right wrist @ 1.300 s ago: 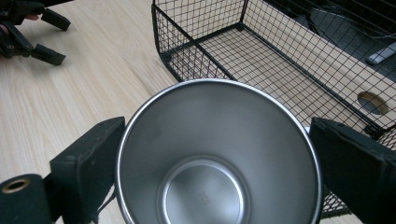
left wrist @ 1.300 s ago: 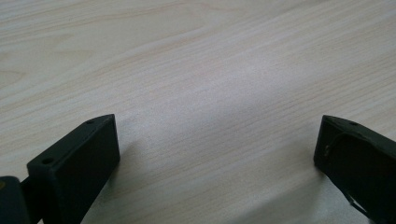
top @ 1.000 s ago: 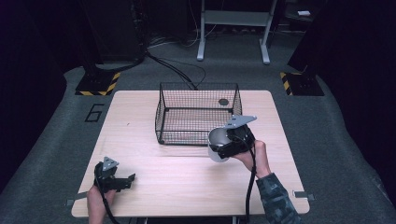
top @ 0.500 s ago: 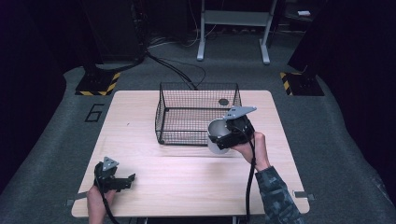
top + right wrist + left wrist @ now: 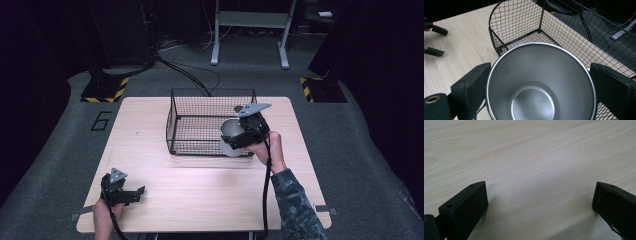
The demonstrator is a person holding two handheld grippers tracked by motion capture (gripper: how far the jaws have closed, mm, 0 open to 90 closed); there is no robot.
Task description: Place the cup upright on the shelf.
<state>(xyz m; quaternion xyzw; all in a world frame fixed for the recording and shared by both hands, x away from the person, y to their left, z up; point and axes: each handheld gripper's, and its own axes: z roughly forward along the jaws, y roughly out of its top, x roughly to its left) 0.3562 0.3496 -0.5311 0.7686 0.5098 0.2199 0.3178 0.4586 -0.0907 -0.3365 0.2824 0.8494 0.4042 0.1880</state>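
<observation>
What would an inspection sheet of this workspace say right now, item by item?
Surface: pale wooden table, bare near the person.
Job's things: steel cup, empty and mouth up, held at the near right corner of the black wire basket; whether it is over the rim cannot be told.
Clutter: one small dark thing at the basket's far right corner; too small to identify.
Grippers: right hand-held gripper shut on the cup, one jaw on each side; left hand-held gripper open, low over bare table.
Cables: one trails from each gripper toward the person; more lie on the floor behind the table.
Surroundings: dark room, grey floor, hazard-striped bases, a metal stand.
</observation>
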